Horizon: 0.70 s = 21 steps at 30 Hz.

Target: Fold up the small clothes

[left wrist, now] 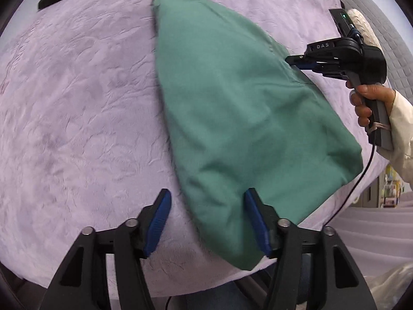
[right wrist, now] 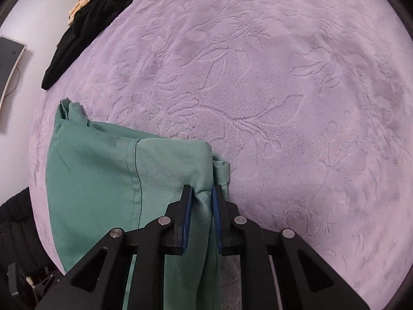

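Mid-fold on the lilac blanket (right wrist: 284, 90): your right gripper (right wrist: 201, 201) pinches the green garment's (left wrist: 232, 118) folded edge, your left gripper (left wrist: 207, 206) spread wide over its near corner, likely to close there next.

The left wrist view is aimed down from close above along open fingers, over the green garment (left wrist: 232, 118). The right wrist view is set nearer, at its edge. The garment and lilac blanket (right wrist: 296, 90) are shared.

Open lilac blanket (right wrist: 284, 90) lies right of the green garment (right wrist: 103, 175) (black clothes (right wrist: 85, 28) crowd the far-left corner).
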### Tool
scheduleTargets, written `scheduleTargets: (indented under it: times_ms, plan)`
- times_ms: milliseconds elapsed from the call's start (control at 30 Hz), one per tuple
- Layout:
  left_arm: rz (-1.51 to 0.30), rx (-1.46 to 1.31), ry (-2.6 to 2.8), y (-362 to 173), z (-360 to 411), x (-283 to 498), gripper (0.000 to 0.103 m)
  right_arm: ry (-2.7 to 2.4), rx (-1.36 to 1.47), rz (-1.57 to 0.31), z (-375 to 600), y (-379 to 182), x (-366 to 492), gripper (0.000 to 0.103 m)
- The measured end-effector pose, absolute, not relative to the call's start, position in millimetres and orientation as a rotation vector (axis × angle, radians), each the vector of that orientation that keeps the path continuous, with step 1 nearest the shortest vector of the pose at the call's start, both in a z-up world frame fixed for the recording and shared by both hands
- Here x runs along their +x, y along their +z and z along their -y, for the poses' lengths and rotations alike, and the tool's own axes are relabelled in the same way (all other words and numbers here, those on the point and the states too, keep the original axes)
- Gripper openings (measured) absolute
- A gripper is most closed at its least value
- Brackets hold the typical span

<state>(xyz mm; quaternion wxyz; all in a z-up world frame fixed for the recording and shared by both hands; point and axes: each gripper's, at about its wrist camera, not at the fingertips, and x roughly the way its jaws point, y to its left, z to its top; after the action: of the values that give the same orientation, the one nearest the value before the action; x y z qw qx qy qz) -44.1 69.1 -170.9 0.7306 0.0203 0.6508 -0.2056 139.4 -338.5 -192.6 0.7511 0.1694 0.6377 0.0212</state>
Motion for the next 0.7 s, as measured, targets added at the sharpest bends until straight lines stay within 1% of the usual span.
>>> scheduleTargets:
  times_ms: [33, 67, 233, 300, 333, 433, 533, 633, 700]
  plan:
    - [-1.427, 0.047, -0.443, -172, -71, -46, 0.067, 0.039, 0.346, -1.393, 339, -190, 139, 0.032]
    - [-1.428, 0.043, -0.439, -173, -73, -47, 0.067, 0.029, 0.348, -1.395, 342, -187, 137, 0.035]
    - [-1.429, 0.079, -0.428, -164, -76, -47, 0.067, 0.051, 0.444, -1.358, 357, -148, 102, 0.035]
    - [-1.422, 0.086, -0.417, -155, -78, -47, 0.067, 0.107, 0.480, -1.345, 351, -131, 83, 0.035]
    - [-1.417, 0.082, -0.413, -151, -81, -46, 0.067, 0.131, 0.480, -1.336, 346, -121, 71, 0.038]
    - [-1.394, 0.071, -0.416, -142, -86, -44, 0.067, 0.204, 0.493, -1.314, 328, -100, 40, 0.038]
    - [-1.393, 0.072, -0.425, -142, -80, -43, 0.067, 0.280, 0.525, -1.322, 304, -90, 9, 0.038]
    - [-1.411, 0.104, -0.456, -151, -64, -49, 0.067, 0.223, 0.402, -1.360, 289, -91, -16, 0.038]
    - [-1.410, 0.141, -0.452, -160, -61, -57, 0.067, 0.169, 0.357, -1.401, 290, -101, -26, 0.041]
